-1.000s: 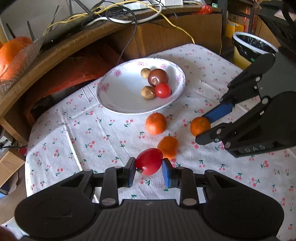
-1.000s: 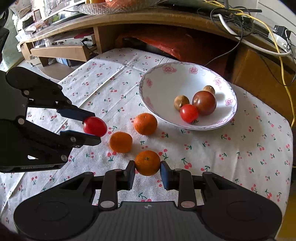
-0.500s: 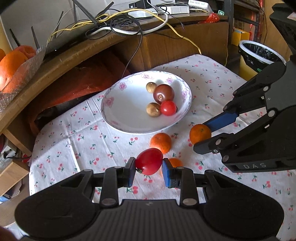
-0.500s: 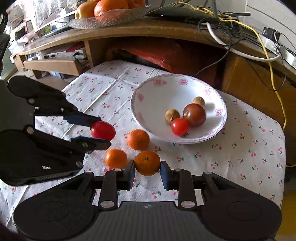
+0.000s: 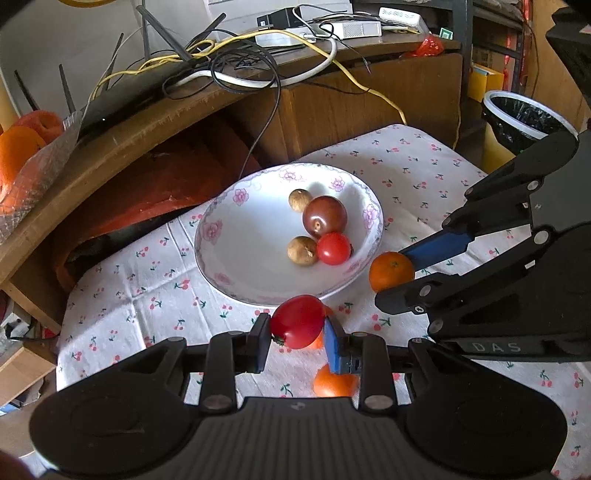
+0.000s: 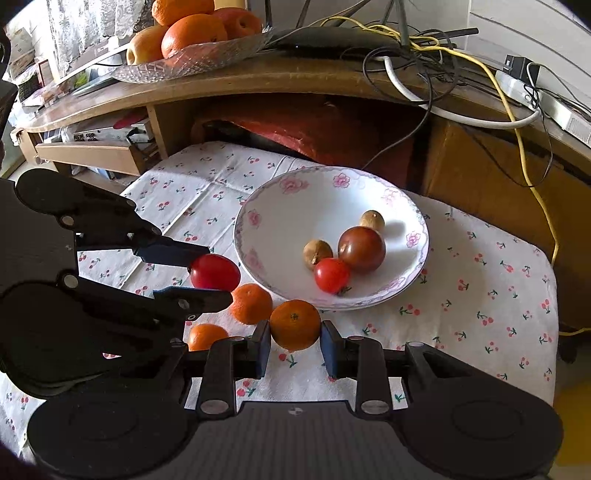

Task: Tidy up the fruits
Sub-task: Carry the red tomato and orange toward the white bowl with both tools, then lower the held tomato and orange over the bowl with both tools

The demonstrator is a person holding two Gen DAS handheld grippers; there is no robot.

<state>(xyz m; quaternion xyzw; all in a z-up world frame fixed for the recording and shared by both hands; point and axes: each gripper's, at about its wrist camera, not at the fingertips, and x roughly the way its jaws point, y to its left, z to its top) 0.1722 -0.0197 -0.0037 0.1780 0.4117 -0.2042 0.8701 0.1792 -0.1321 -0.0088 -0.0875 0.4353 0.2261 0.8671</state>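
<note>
My left gripper (image 5: 297,326) is shut on a red tomato (image 5: 297,321), held in the air just short of the white flowered bowl (image 5: 221,236). The right gripper (image 6: 294,330) is shut on an orange mandarin (image 6: 294,324), also lifted, near the bowl's (image 6: 258,218) front rim. In the bowl lie a small red tomato (image 6: 331,275), a dark brownish tomato (image 6: 361,249) and two small brown fruits (image 6: 317,251). Two more mandarins (image 6: 251,302) rest on the cherry-print cloth (image 6: 480,277) below the grippers. Each gripper shows in the other's view, holding the tomato (image 6: 214,271) and the mandarin (image 5: 391,270).
A curved wooden shelf (image 6: 258,81) with tangled cables stands behind the table. On it sits a glass dish of oranges (image 6: 192,33). A bin with a black liner (image 5: 524,114) stands beyond the table's right corner. A red object (image 5: 147,192) lies under the shelf.
Both grippers have risen and moved toward the bowl with their fruit. The two loose mandarins now lie beneath and behind the fingers.
</note>
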